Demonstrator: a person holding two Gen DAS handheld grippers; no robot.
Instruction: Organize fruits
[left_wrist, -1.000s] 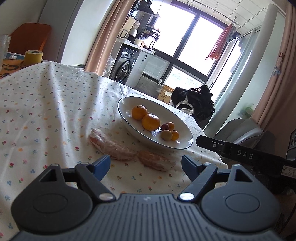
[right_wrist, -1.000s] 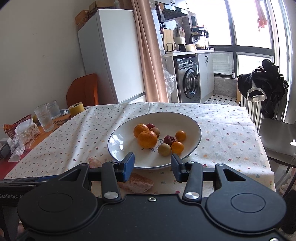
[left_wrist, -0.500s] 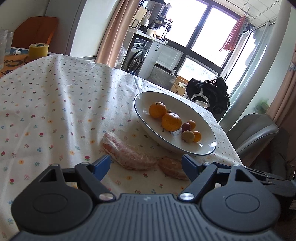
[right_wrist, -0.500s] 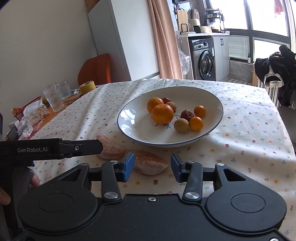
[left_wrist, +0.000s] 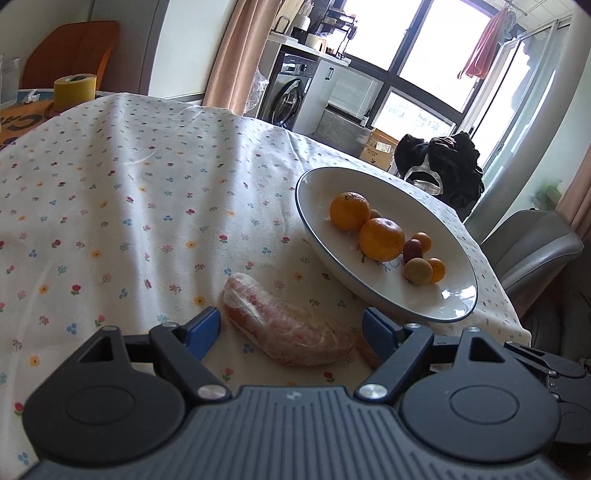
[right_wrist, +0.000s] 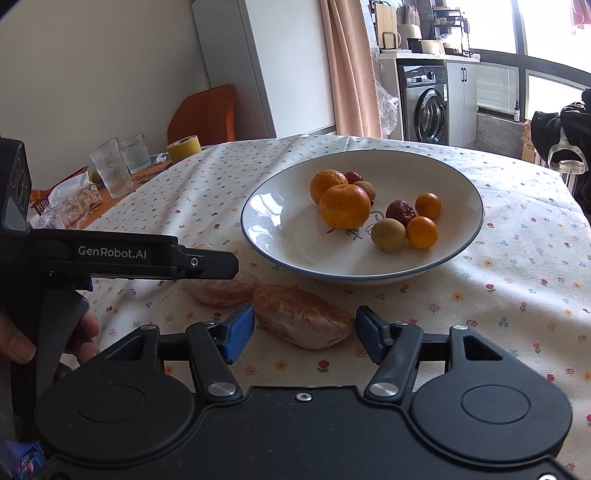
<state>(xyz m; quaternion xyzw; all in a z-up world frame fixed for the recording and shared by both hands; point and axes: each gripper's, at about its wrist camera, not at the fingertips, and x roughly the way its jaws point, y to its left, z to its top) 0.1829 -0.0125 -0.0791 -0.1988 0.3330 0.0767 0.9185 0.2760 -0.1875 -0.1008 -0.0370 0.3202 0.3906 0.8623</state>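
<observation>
Pink peeled segments (right_wrist: 301, 319) (left_wrist: 286, 332) are lying on bench cloth just beside plate (right_wrist: 469, 192). Both grippers, left (left_wrist: 291, 330) & right (right_wrist: 304, 332), are hovering w/ fingers wide, empty. Straddle segment fully, squeeze gently; flesh probably bruises.

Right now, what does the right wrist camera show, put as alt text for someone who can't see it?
The right gripper, fingers open, frames a wrapped fruit piece lying on a flowered tablecloth. Behind it, a white plate holds oranges and smaller fruits. The left gripper reaches over a second wrapped piece at left.
</observation>
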